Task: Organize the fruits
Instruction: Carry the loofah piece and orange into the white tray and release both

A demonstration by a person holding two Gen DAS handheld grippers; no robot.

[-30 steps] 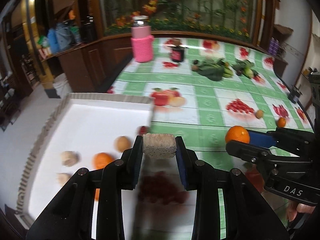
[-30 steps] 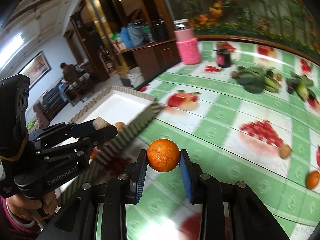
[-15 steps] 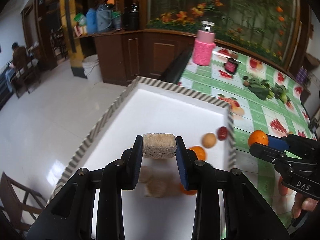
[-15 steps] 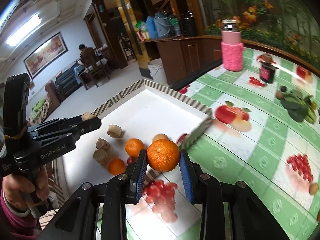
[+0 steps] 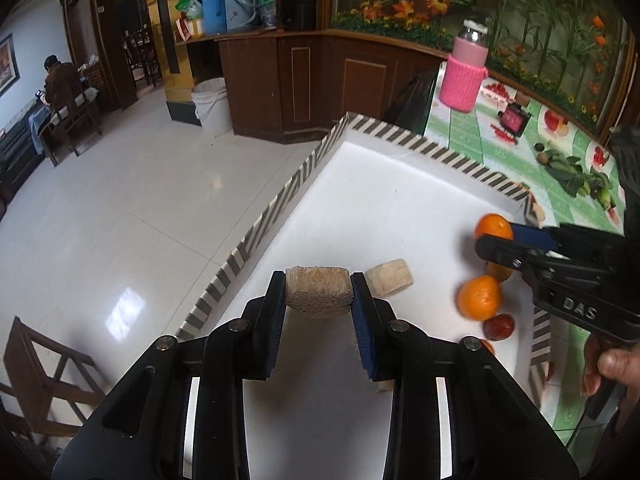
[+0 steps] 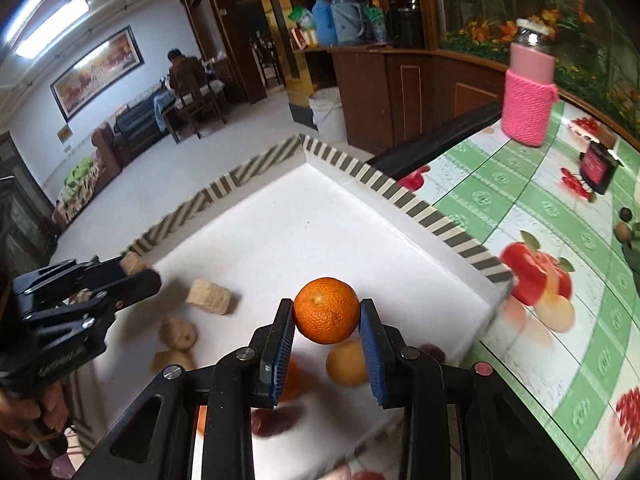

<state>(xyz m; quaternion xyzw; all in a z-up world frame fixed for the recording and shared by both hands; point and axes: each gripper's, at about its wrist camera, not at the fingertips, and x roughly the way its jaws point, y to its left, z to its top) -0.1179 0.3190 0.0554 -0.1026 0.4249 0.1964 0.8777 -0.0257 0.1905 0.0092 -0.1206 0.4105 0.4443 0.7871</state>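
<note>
I have both loads over the white tray with the striped rim (image 5: 276, 208). Left gripper (image 5: 319, 294) jaws clamp a tan fibrous block (image 5: 319, 290); right gripper (image 6: 326, 314) jaws clamp a round orange mandarin (image 6: 326, 310). Risk: released from this height, the mandarin may roll into the loose fruit beneath.

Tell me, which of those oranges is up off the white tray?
The orange pinched in the right gripper jaws; the other orange lies loose on the tray.
</note>
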